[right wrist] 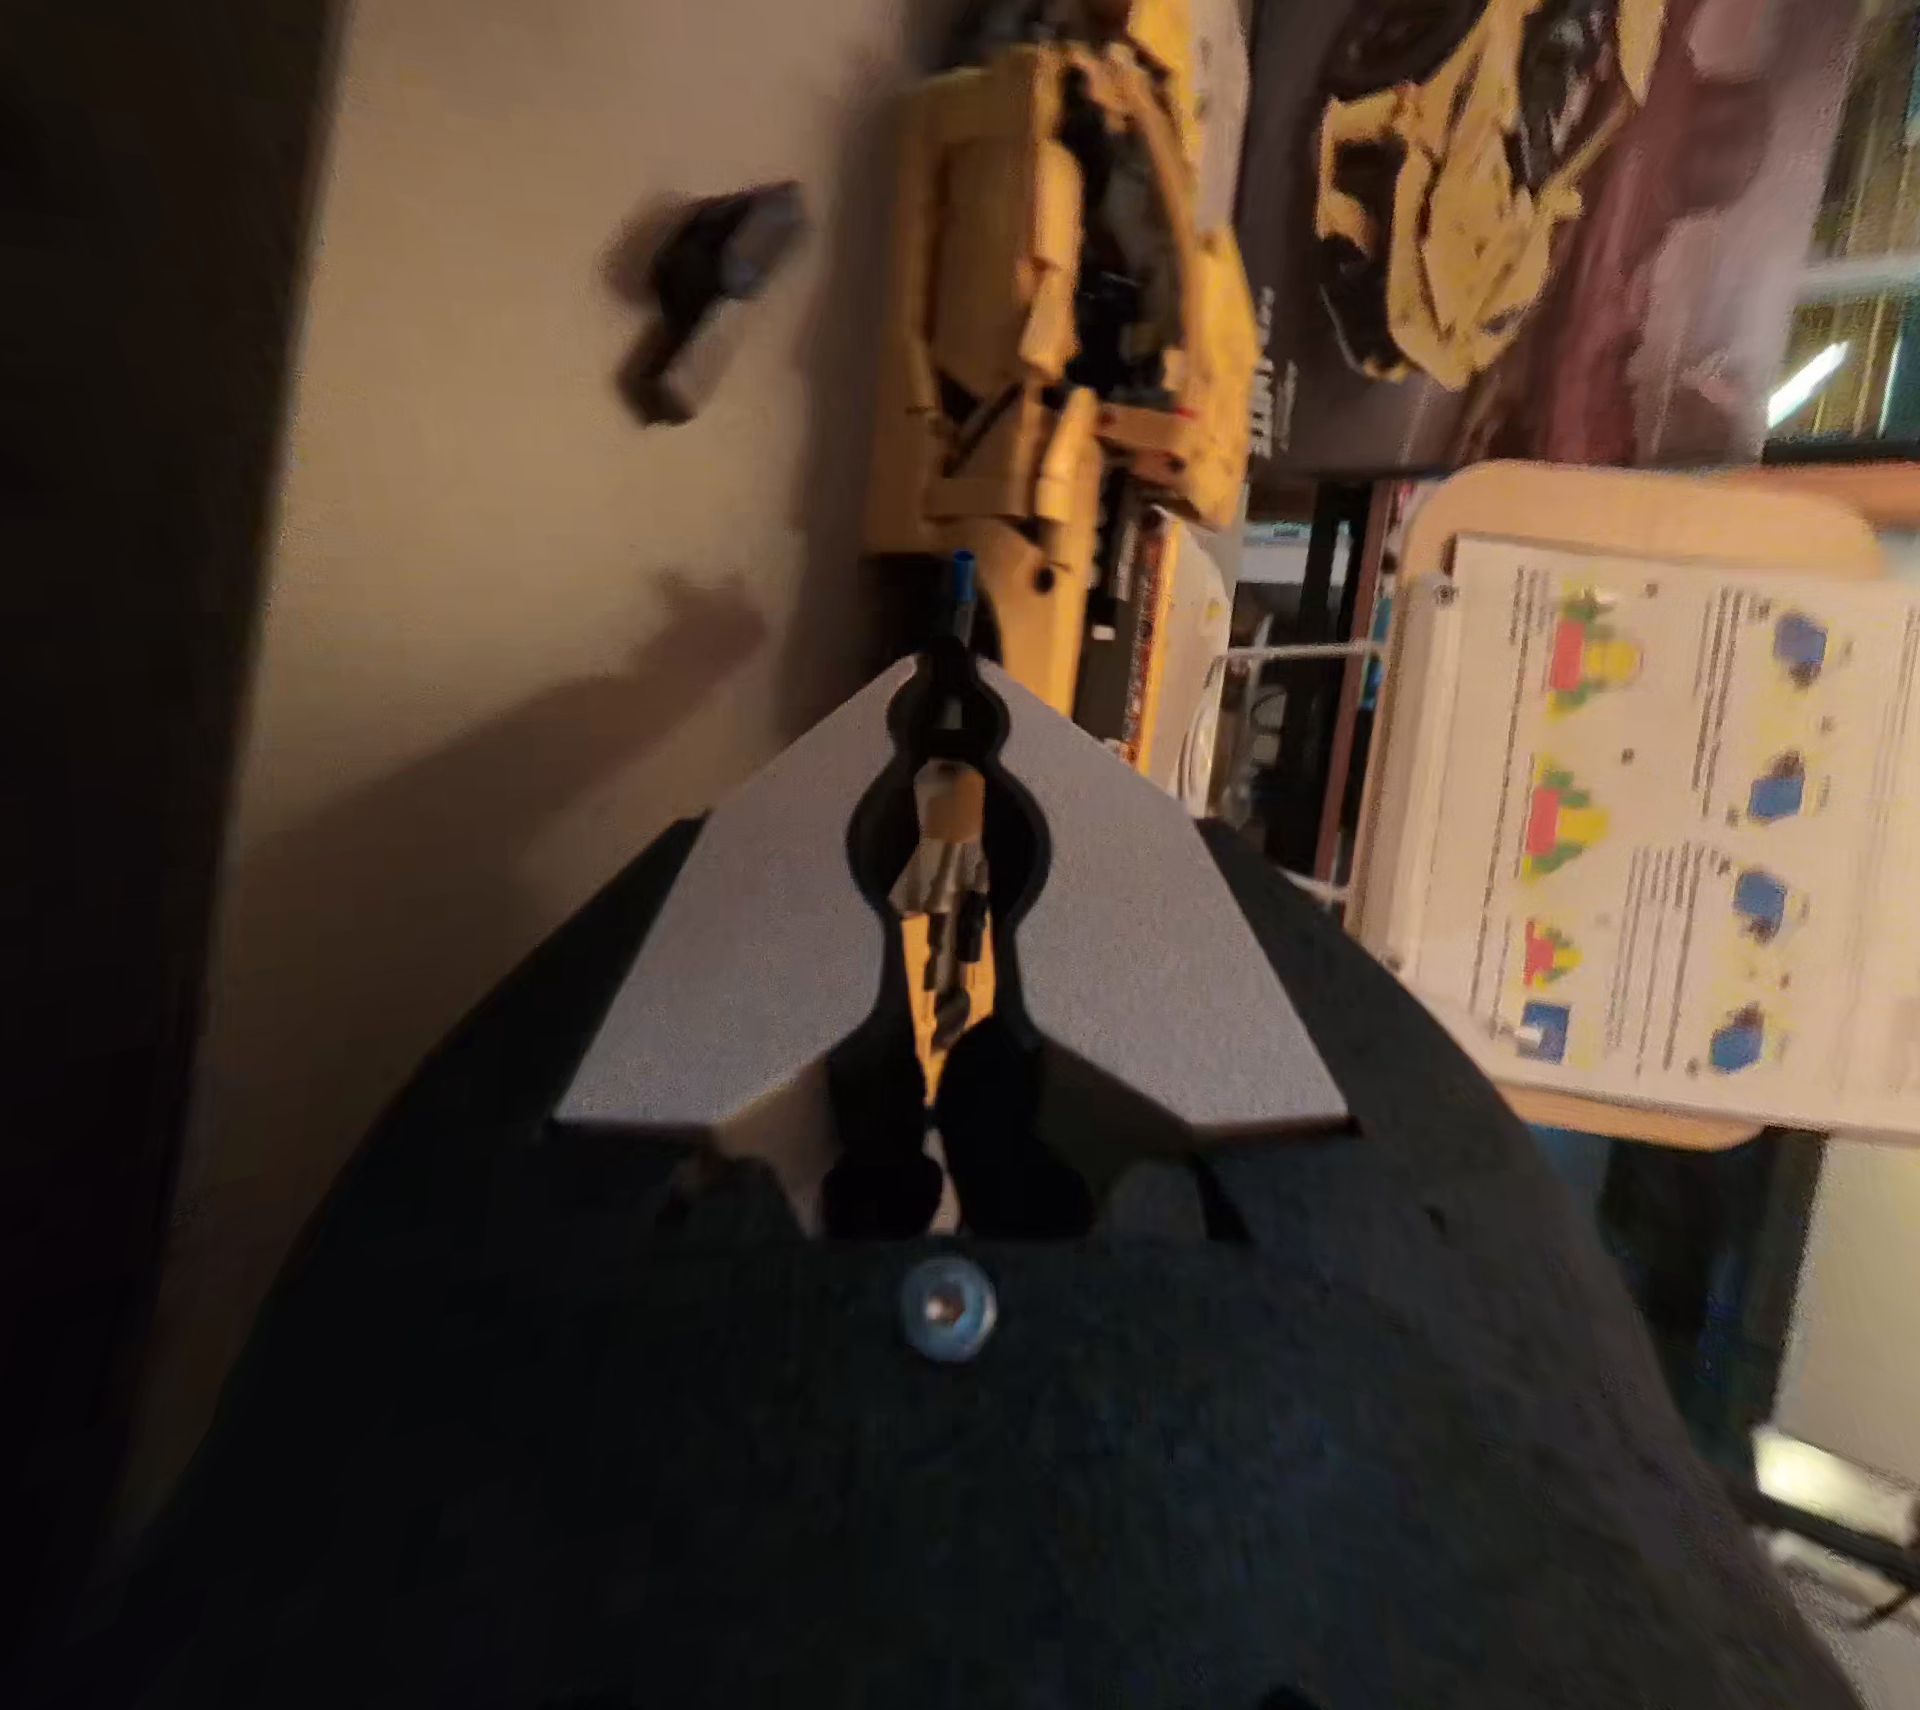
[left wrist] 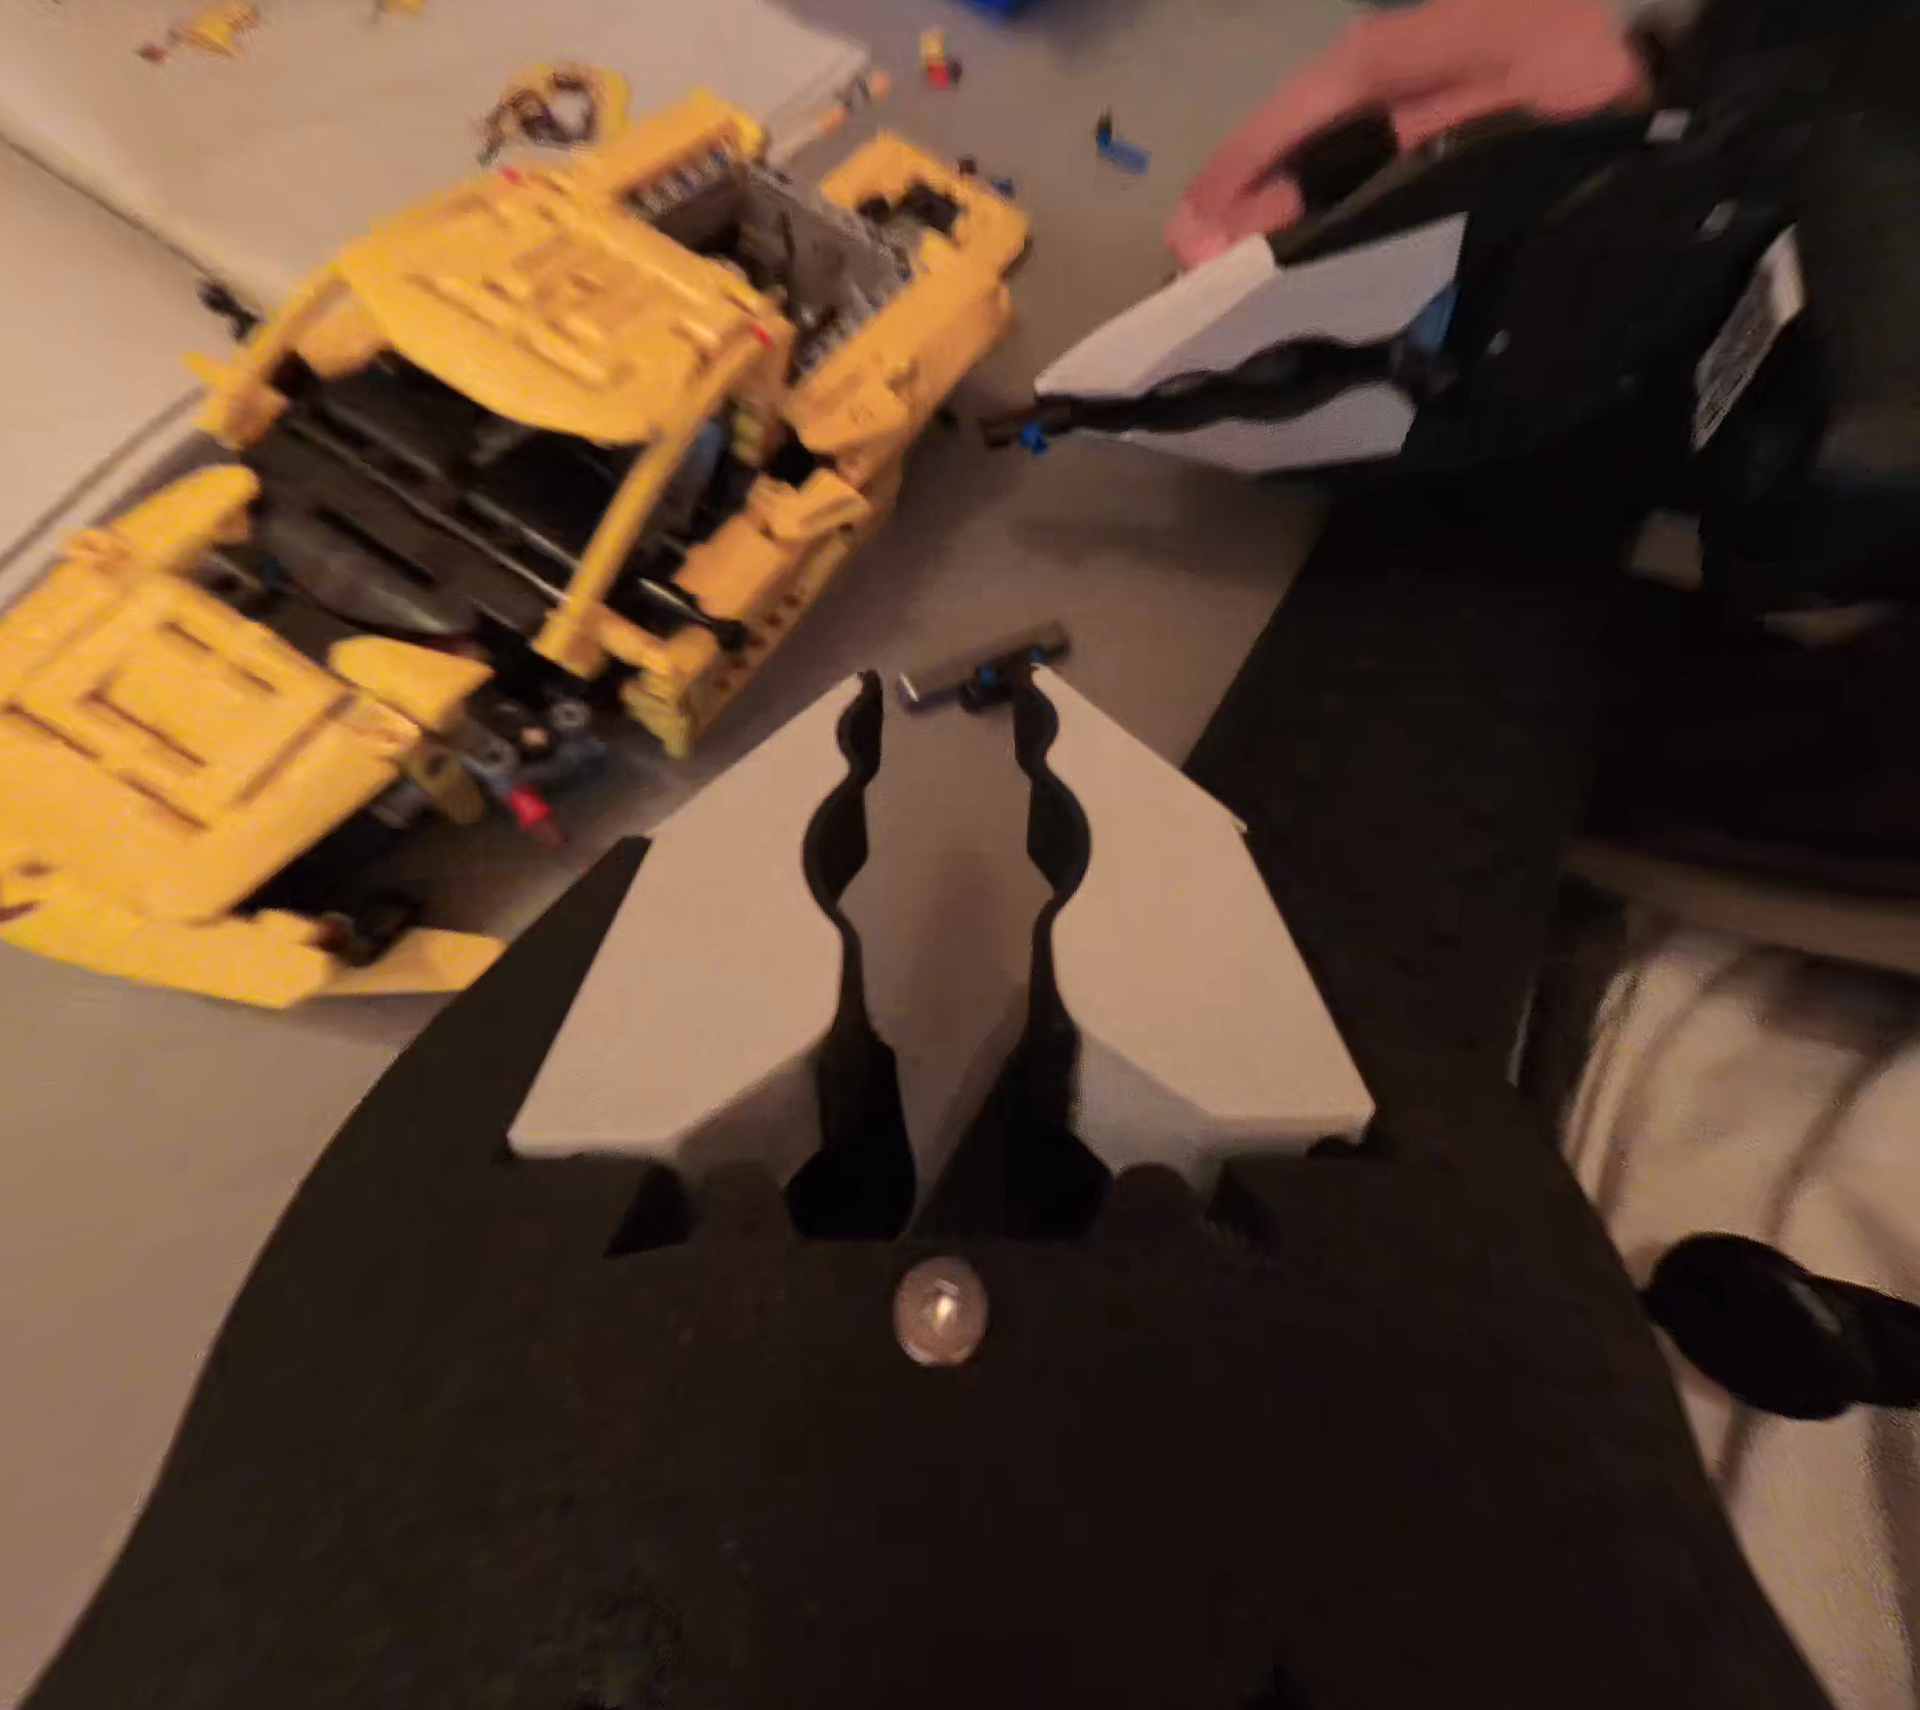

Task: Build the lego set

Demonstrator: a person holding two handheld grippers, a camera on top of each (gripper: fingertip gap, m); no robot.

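Grey worktop [left wrist: 1091, 538] carries our half-built yellow brick car [left wrist: 499, 455]. Left tongs [left wrist: 948, 694] gape empty beside a loose dark axle piece [left wrist: 982, 673]; right tongs [right wrist: 951, 673] pinch a thin blue-tipped black pin [right wrist: 958, 595], likely for fitting.

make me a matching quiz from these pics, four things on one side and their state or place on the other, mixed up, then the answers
Things:
1. left gripper
2. right gripper
3. yellow car
4. instruction sheet

States or places:
A. lies on the grey table, partly built
B. open, empty, just short of a small dark piece
C. clipped to a wooden board
D. shut on a thin black pin with a blue tip

Pairs: 1-B, 2-D, 3-A, 4-C
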